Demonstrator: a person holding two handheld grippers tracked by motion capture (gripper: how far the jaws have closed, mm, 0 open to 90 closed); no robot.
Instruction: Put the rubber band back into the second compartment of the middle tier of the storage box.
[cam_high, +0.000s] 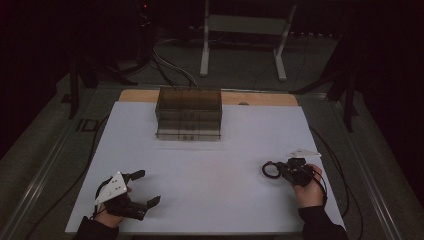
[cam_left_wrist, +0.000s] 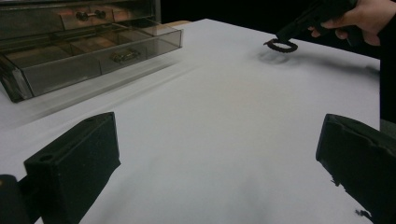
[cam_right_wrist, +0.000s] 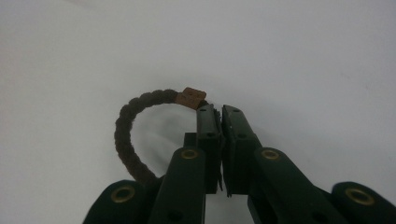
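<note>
A dark braided bracelet (cam_right_wrist: 127, 135) with a small brown tag (cam_right_wrist: 190, 97) is clamped in my right gripper (cam_right_wrist: 219, 110), whose jaws are pressed together on it. From above, the bracelet (cam_high: 270, 170) sticks out leftward from the right gripper (cam_high: 283, 169) at the table's right side. The left gripper view shows that bracelet (cam_left_wrist: 280, 45) hanging just above the white surface, with a shadow under it. My left gripper (cam_high: 146, 188) rests open at the near left; its jaws (cam_left_wrist: 219, 154) stand wide apart with nothing between them.
A smoky clear drawer box (cam_high: 188, 112) stands at the table's back centre. Its bottom drawer (cam_left_wrist: 93, 58) is pulled out, with a small metallic item (cam_left_wrist: 123, 56) in one compartment. The white sheet (cam_high: 210, 160) covers the table. A white stand (cam_high: 244, 30) and cables lie beyond.
</note>
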